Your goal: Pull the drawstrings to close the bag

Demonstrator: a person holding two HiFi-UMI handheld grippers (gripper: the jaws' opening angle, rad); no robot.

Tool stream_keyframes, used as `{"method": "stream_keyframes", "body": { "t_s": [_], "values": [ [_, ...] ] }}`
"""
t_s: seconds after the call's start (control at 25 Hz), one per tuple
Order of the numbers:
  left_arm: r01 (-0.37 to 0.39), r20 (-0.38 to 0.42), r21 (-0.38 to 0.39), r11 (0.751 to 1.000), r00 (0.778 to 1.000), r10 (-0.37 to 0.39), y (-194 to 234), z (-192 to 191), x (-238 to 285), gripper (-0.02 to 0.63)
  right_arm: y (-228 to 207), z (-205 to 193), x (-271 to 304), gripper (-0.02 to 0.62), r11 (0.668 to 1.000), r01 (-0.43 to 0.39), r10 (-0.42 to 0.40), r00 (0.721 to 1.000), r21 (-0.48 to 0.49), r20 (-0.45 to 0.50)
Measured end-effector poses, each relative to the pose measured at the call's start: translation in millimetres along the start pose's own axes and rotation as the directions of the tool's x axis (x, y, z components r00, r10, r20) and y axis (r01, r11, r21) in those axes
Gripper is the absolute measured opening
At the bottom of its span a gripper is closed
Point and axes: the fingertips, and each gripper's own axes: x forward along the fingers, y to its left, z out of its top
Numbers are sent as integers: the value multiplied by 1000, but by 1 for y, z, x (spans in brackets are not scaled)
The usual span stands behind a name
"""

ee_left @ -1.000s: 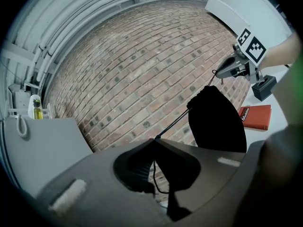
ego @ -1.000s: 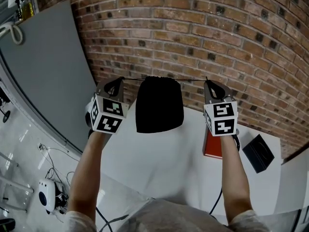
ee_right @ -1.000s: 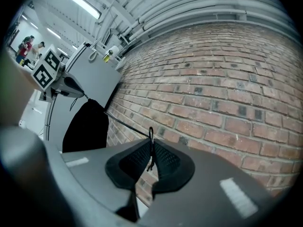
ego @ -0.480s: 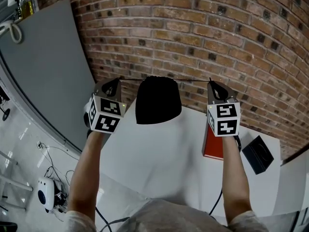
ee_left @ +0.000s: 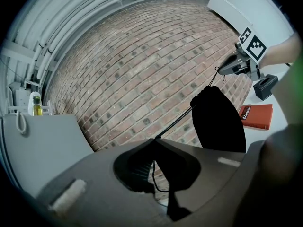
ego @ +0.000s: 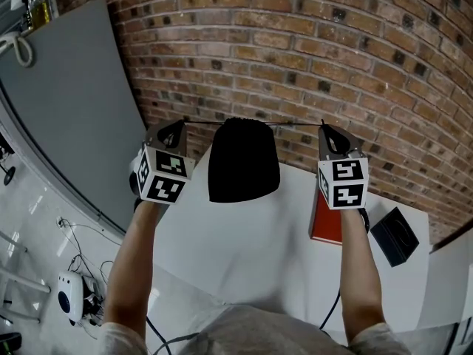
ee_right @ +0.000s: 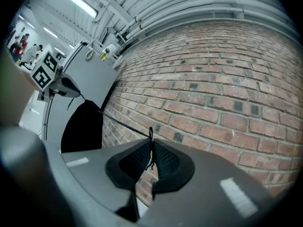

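Head view: the black drawstring bag (ego: 244, 161) hangs between the two hands, in front of the brick wall (ego: 310, 50) and over the far edge of the white table (ego: 244, 250). Its mouth is gathered tight at the top, and a thin black cord runs level from it to each side. The left drawstring (ego: 201, 123) leads to the left tongs (ego: 182, 121), and the right drawstring (ego: 297, 123) leads to the right tongs (ego: 323, 125). Both cords look straight and taut.

The left gripper view shows the left tongs pressed together on their drawstring at the very tips, with a slack loop of cord hanging behind the pinch. The right gripper view shows the right tongs pinching their drawstring the same way, a short loose end dangling behind the tips.

The two tongs are well apart, with the bag about midway between them. Whether the bag's bottom touches the table cannot be told.

A red book (ego: 325, 224) lies on the table under the right tongs. A small black box (ego: 395, 234) sits near it, further right. A grey panel (ego: 74, 102) stands at the left.
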Motion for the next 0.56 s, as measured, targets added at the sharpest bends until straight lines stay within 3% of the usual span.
{"method": "stream_keyframes", "body": {
  "t_s": [0.56],
  "values": [
    [1,-3,4,1000,1000,-1,1,-1,-1,8,1,2,0,20,1000,-2,2,1000,-1,0]
  ]
}}
